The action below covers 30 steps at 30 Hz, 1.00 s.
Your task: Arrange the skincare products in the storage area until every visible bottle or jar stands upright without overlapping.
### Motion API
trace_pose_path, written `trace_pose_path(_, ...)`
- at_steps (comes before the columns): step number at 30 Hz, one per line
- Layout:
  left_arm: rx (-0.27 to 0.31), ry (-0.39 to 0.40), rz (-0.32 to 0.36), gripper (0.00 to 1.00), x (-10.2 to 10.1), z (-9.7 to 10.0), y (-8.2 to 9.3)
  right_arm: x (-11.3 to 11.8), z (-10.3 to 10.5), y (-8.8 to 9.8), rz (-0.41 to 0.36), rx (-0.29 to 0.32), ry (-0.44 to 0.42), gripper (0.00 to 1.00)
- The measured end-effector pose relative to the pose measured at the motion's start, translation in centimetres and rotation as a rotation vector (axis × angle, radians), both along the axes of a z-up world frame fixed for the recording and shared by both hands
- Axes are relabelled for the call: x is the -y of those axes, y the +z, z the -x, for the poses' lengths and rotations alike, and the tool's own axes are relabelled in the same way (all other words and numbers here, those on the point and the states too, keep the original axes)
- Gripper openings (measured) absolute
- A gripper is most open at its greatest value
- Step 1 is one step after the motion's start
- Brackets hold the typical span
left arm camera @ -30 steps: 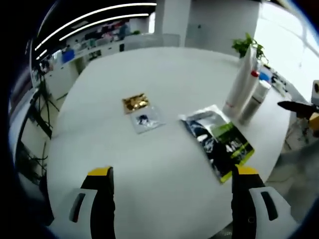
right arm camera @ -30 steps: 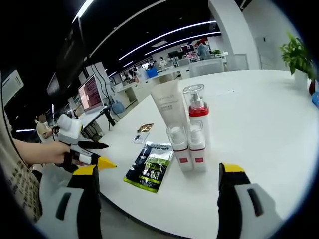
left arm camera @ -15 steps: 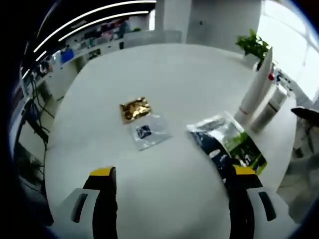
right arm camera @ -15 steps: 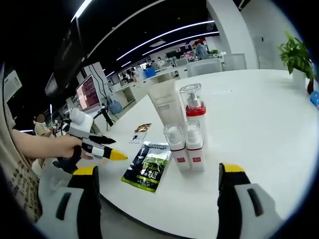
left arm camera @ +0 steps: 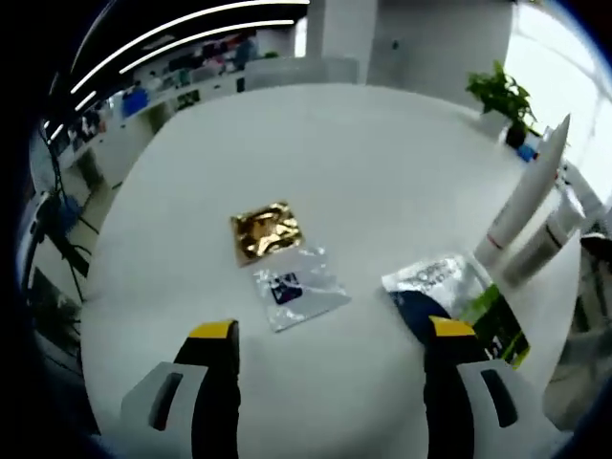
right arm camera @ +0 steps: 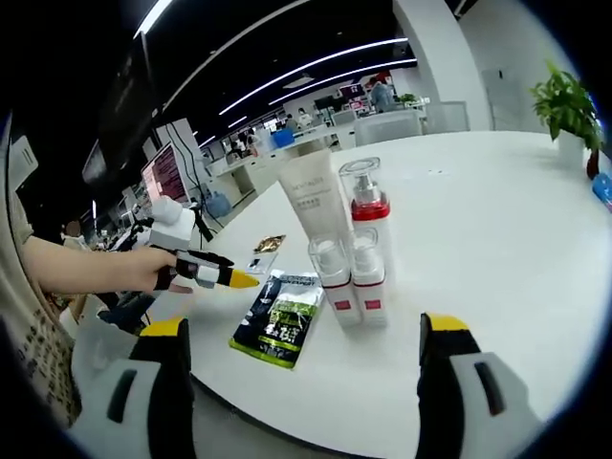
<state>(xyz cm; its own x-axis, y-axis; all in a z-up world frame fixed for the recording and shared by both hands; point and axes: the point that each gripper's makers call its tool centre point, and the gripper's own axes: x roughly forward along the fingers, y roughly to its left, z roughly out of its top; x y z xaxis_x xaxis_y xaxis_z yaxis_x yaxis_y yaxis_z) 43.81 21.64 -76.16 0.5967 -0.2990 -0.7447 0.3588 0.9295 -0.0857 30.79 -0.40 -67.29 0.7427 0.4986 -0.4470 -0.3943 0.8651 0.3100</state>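
Observation:
Standing upright in a tight cluster on the white round table are a white tube, a pump bottle with a red band and two small clear-capped bottles. A green and black pouch lies flat in front of them. The gold sachet and the clear sachet lie flat ahead of my left gripper, which is open and holds nothing. The pouch is by its right jaw. My right gripper is open and hangs off the table's edge, apart from the bottles.
A person's hand holds the left gripper just above the table's left edge. A potted plant stands at the far side of the table. Desks and a monitor lie beyond the table.
My left gripper has moved forward over the table, so the two sachets are now closer and the tube and bottles have slid towards the right rim. The right gripper has hardly moved.

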Motion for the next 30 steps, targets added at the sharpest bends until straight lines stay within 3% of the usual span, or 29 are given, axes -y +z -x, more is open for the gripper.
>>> trace_pose_path(8,-0.012,0.058,-0.003,0.66,0.3,-2.2,-0.6,0.1,0.0,-0.1,0.0,-0.004,-0.008,1.0)
trace_pose_path(15,-0.01,0.081,-0.034,0.62,0.2,-2.8,-0.8,0.2,-0.1,-0.1,-0.003,-0.007,-0.014,1.0)
trace_pose_path(19,-0.02,0.081,-0.058,0.55,0.0,-3.1,-1.1,0.3,-0.1,-0.1,-0.003,-0.007,-0.017,1.0)
trace_pose_path(30,-0.028,0.091,-0.084,0.5,-0.4,-3.4,-1.3,0.5,-0.2,-0.1,-0.011,-0.005,-0.028,1.0)
